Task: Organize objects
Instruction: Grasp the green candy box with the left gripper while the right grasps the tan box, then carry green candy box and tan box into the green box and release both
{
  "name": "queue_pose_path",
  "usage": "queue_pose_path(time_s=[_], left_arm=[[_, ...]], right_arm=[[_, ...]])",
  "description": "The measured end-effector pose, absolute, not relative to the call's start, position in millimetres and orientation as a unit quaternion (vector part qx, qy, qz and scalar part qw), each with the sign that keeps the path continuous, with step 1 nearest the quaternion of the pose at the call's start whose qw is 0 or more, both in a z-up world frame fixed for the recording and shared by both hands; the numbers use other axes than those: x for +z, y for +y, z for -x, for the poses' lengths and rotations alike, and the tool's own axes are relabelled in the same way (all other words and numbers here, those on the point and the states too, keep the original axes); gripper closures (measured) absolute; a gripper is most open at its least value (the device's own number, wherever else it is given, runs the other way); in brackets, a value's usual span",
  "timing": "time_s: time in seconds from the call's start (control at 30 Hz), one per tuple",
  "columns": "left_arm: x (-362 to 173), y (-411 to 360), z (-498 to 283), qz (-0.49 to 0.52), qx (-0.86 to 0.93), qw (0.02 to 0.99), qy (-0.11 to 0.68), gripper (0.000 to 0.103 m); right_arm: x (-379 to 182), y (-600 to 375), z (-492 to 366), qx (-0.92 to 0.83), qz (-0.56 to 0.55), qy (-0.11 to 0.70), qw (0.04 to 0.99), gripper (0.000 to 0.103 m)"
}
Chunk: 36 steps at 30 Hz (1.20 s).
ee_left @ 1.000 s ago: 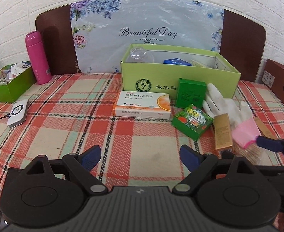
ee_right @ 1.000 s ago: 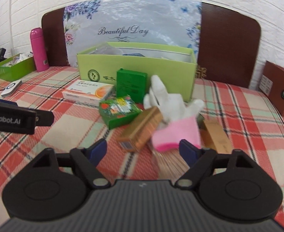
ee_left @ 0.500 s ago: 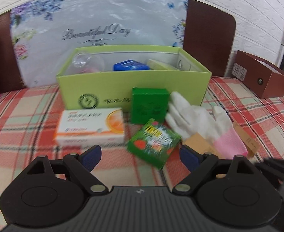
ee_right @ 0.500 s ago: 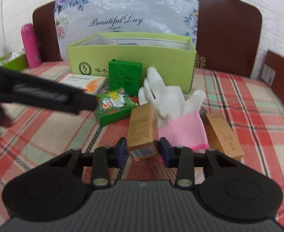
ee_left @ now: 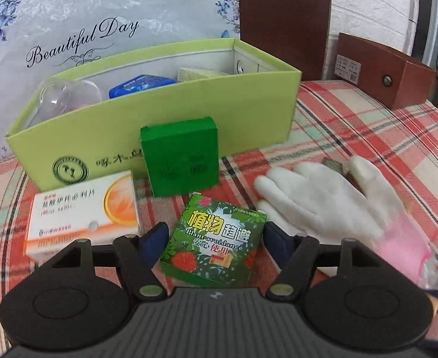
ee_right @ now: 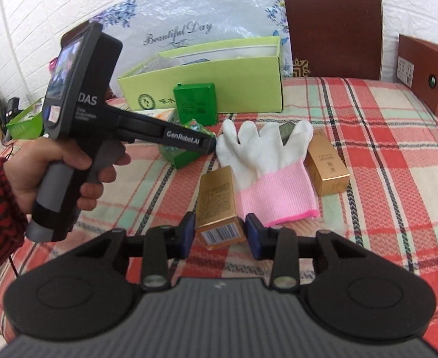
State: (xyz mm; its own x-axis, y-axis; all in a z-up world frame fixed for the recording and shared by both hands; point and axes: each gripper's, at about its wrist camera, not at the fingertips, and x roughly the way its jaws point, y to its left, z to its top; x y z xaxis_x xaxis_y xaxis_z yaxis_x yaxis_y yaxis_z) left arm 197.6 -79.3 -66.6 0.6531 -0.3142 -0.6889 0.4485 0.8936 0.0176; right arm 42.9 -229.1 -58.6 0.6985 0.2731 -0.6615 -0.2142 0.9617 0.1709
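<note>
Now that the right gripper [ee_right: 220, 232] has clamped the gold box [ee_right: 219, 203], the left gripper [ee_left: 213, 238] is closing around the leafy green packet [ee_left: 216, 241], so 2 items look ready for boxing.

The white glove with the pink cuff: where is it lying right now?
In the right wrist view the glove lies flat on the checked cloth, between two gold boxes, fingers toward the light green box.
</note>
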Motion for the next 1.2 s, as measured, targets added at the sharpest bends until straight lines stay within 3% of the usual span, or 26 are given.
queue_pose_path(time_s=[0.37,0.43,1.03,1.2], left_arm=[[-59.5,-24.6,-88.0,-0.072,-0.198,0.893,0.397,0.032],[-62.9,-18.3,-79.0,-0.064,-0.179,0.897,0.4,0.032],[-68.0,-18.7,-76.1,-0.067,-0.153,0.9,0.403,0.029],[-68.8,-19.7,-77.0,-0.069,-0.154,0.899,0.404,0.029]], right_arm=[[-67.6,-206.3,-12.6,0.186,-0.001,0.423,0.887,0.07],[-70.3,-199.1,-11.6,0.179,0.009,0.42,0.89,0.062],[-74.8,-177.0,-25.7,0.13,0.061,0.413,0.899,0.059],[-74.8,-178.1,-26.6,0.134,0.056,0.415,0.898,0.064]])
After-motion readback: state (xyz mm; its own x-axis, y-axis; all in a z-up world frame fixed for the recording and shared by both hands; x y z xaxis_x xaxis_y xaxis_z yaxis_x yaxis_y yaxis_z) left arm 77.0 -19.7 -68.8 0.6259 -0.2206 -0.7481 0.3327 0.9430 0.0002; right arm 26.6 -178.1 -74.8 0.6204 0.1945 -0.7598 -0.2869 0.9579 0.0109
